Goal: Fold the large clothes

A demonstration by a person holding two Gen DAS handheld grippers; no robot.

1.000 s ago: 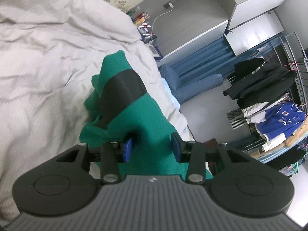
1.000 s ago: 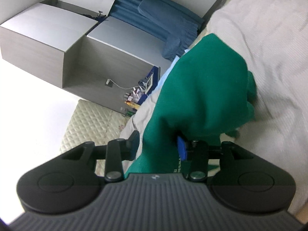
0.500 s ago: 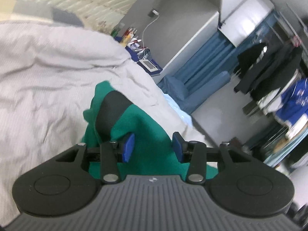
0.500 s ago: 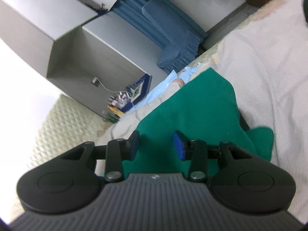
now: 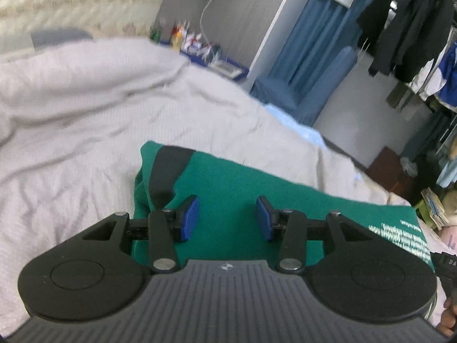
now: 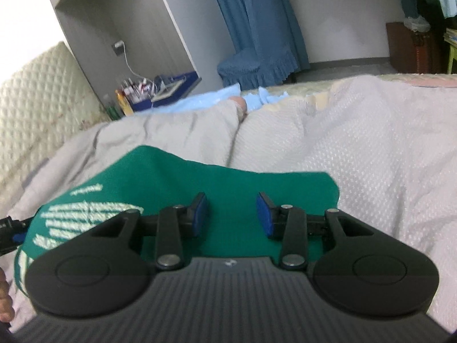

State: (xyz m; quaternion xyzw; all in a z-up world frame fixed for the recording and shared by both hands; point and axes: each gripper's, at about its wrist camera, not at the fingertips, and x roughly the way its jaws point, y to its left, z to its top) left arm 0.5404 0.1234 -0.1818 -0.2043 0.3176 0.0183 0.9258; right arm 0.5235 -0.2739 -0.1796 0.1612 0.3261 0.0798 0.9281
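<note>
A green garment (image 5: 251,188) with a black sleeve patch (image 5: 167,165) and white printed text (image 5: 411,240) lies folded flat on the pale grey bedspread (image 5: 85,120). My left gripper (image 5: 227,218) is open and empty just above its near edge. In the right wrist view the same garment (image 6: 228,183) shows its white print (image 6: 82,214) at the left. My right gripper (image 6: 231,214) is open and empty above the garment's right part.
A blue covered chair (image 6: 257,45) and blue curtain stand beyond the bed. A cluttered bedside stand (image 5: 200,51) sits by the quilted headboard (image 6: 37,97). Dark and blue clothes hang on a rack (image 5: 405,25) at the right. A light blue cloth (image 6: 205,100) lies at the bed's far edge.
Both grippers have let go of the green garment, opened and drawn back. The garment, bunched and lifted a second ago, now lies flat on the bed.
</note>
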